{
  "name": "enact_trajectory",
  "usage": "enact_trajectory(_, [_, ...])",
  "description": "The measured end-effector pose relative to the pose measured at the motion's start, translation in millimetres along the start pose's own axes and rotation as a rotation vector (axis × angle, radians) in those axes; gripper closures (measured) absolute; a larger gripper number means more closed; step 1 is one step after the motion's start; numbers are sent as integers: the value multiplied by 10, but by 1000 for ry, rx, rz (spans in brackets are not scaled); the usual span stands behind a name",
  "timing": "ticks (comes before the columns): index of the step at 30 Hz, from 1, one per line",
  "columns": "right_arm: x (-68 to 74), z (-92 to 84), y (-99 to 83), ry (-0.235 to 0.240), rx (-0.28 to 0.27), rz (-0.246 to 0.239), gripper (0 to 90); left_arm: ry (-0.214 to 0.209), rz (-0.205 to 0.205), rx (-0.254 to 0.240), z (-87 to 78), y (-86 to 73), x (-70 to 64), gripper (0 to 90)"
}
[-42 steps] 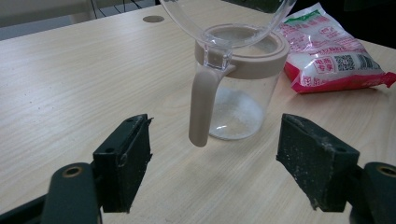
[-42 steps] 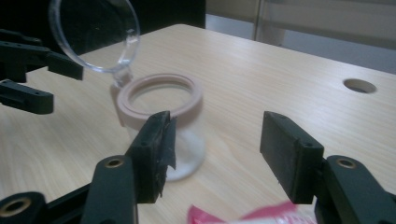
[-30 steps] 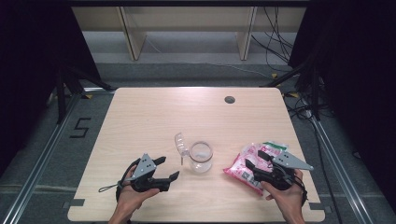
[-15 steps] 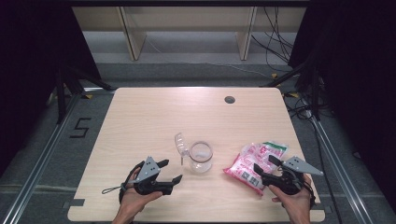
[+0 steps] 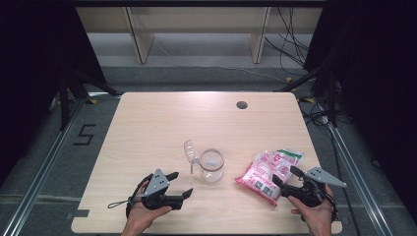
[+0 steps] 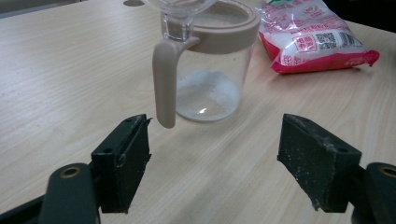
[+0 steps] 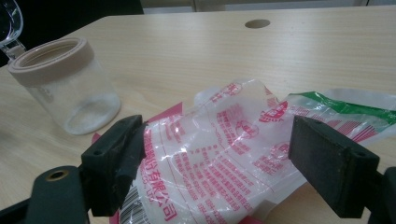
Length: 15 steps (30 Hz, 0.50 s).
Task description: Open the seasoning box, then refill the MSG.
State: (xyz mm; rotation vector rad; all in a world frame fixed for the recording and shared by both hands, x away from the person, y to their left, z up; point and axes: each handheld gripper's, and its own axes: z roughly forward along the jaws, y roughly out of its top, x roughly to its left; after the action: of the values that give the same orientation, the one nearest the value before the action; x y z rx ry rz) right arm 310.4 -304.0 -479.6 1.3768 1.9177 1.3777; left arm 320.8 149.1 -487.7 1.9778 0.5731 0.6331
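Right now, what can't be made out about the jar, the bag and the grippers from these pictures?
- Bag print: too small in the high view, creased and glary in the right gripper view.
- Bag's near end: cut off by the bottom edge there.
- Jar lid: cut off by the top edge in the left gripper view.
- Right gripper pads: too small in the high view to judge contact.

The jar (image 5: 212,165) stands on the counter (image 5: 162,123), toward its near edge and about midway across. Its flipped-up lid (image 5: 189,149) sits at the jar's far left, with the handle (image 6: 165,81) on the same side. Right of the jar, well apart from it, lies the bag (image 5: 268,169), flat on the counter. The left hand-held gripper (image 5: 178,187) lies left of the jar and nearer the counter's front edge. The right hand-held gripper (image 5: 284,176) sits right of the jar, at the bag's near right end, the bag between its jaws.
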Motion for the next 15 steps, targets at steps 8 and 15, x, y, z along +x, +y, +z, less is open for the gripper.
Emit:
enact_trajectory(8, [-70,19,-43,-37,21,-15,182,-7,6,15,0,-37,-28,240])
enact_trajectory(15, [-132,18,-58,-27,39,-16,174,-8,0,9,6,-36,-45,240])
